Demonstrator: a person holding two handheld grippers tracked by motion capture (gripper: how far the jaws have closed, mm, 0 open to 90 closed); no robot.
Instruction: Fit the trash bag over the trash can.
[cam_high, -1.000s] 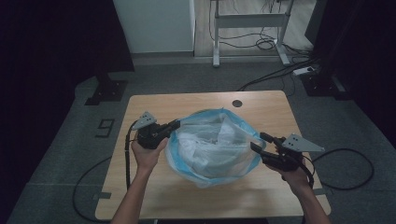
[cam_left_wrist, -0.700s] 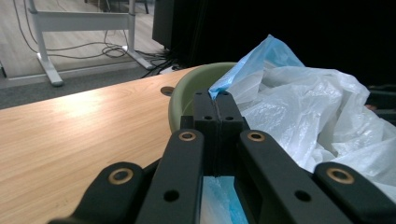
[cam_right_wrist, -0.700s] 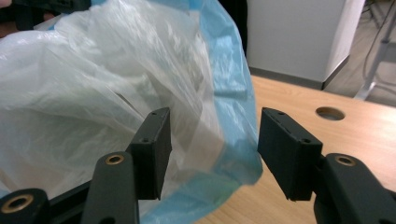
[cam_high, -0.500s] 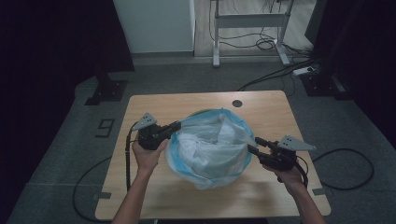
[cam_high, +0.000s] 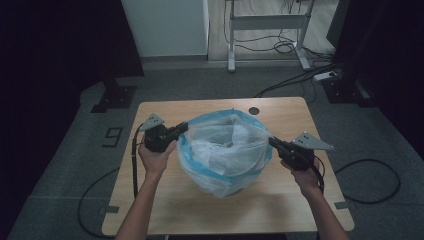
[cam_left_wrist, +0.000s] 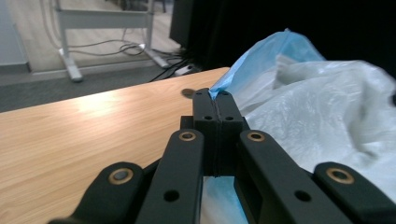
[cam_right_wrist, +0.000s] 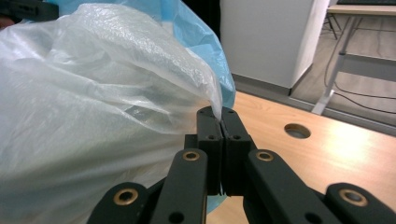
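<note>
While both tongs are pinched down on the bag, this is really about keeping the pull even. The left tongs (cam_high: 181, 129) are clamped flat on the blue rim (cam_left_wrist: 243, 70) at about 9 o'clock of the bag's mouth, jaws fully together with just the film between them. The right tongs (cam_high: 273, 143) have just been closing and now sit closed on a peak of the white plastic (cam_right_wrist: 212, 100) over at 3 o'clock, so the film is caught there too. The bag (cam_high: 222, 150) itself, a clear-white one with a blue liner edge, sits mid-counter (cam_high: 200, 210), puffed up and slumping toward 6 o'clock. My take on the step: spreading the mouth open. To do it well, I'd draw the hands apart slowly and level, same height on both sides, and stop once the rim goes taut. The right grip looks like it's only on a thin tip of film, so yanking could slip it out or tear it. Not sure whether it's got the blue layer as well.
</note>
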